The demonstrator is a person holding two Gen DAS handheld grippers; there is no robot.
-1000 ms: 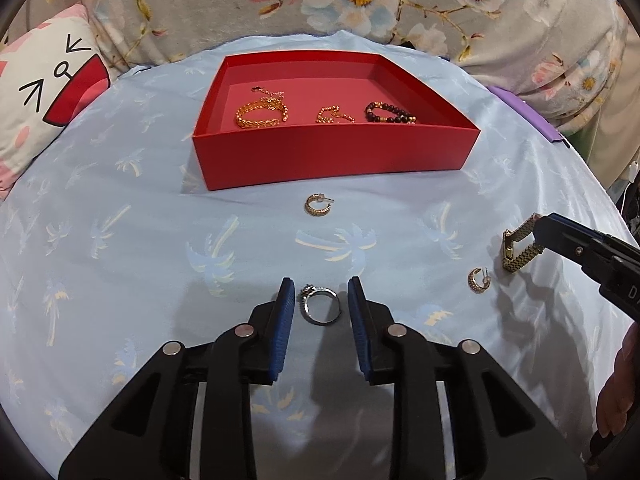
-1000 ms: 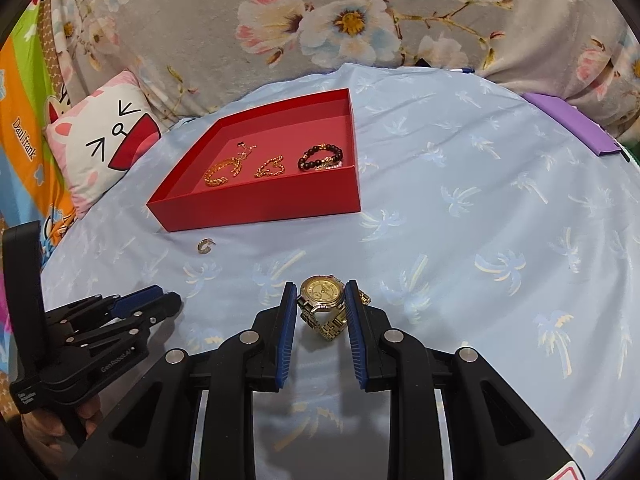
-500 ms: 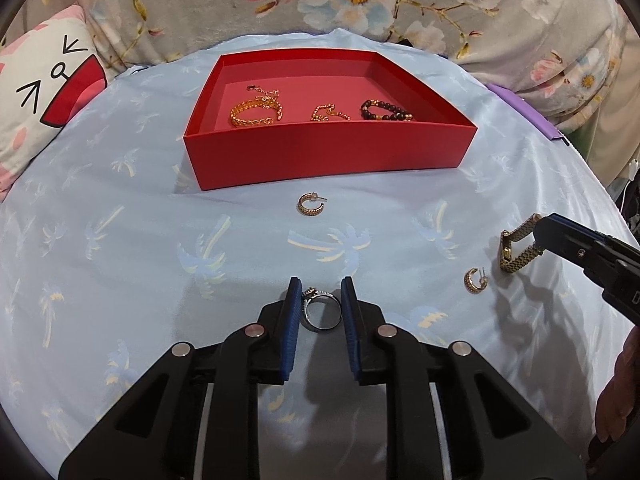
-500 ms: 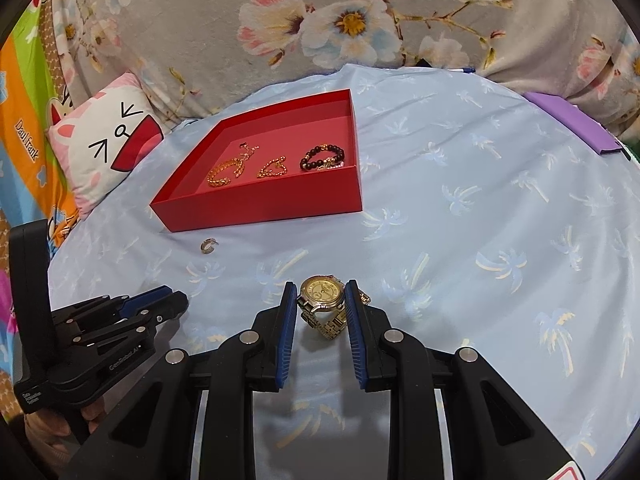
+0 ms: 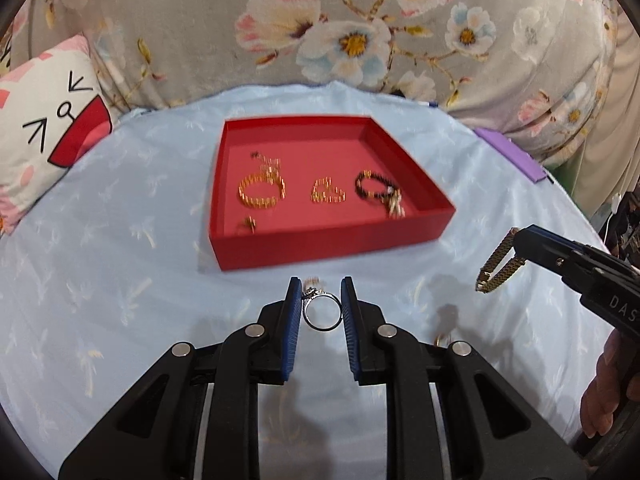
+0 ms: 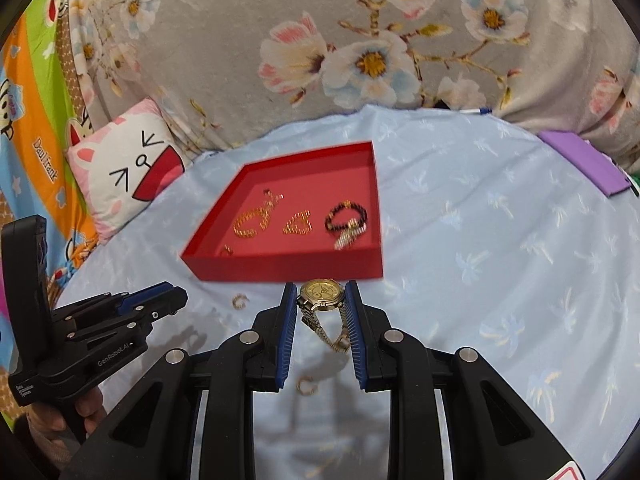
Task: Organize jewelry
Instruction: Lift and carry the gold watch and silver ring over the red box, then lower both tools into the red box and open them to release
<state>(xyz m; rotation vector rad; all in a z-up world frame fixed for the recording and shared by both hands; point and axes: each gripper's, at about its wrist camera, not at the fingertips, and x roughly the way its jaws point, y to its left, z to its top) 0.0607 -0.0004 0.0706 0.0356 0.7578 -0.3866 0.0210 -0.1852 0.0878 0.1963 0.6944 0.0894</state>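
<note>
My left gripper [image 5: 321,308] is shut on a silver ring [image 5: 321,314] and holds it above the blue cloth, in front of the red tray [image 5: 320,246]. My right gripper [image 6: 321,300] is shut on a gold watch [image 6: 322,294], lifted, with its band hanging down; it also shows in the left wrist view [image 5: 498,266]. The tray holds a gold chain bracelet [image 5: 262,190], a small gold chain [image 5: 328,194] and a dark bead bracelet [image 5: 374,190]. Gold hoop earrings lie on the cloth: one [image 6: 240,301] near the tray, one [image 6: 306,385] under the right gripper.
The blue palm-print cloth [image 6: 500,260] covers a round table. A cat-face pillow [image 5: 44,128] is at the back left. A purple flat object [image 6: 584,162] lies at the back right edge. Floral fabric [image 5: 340,32] hangs behind.
My left gripper closed on the ring and lifted it toward the tray. My right gripper lifted the watch off the cloth and moved toward the tray.
</note>
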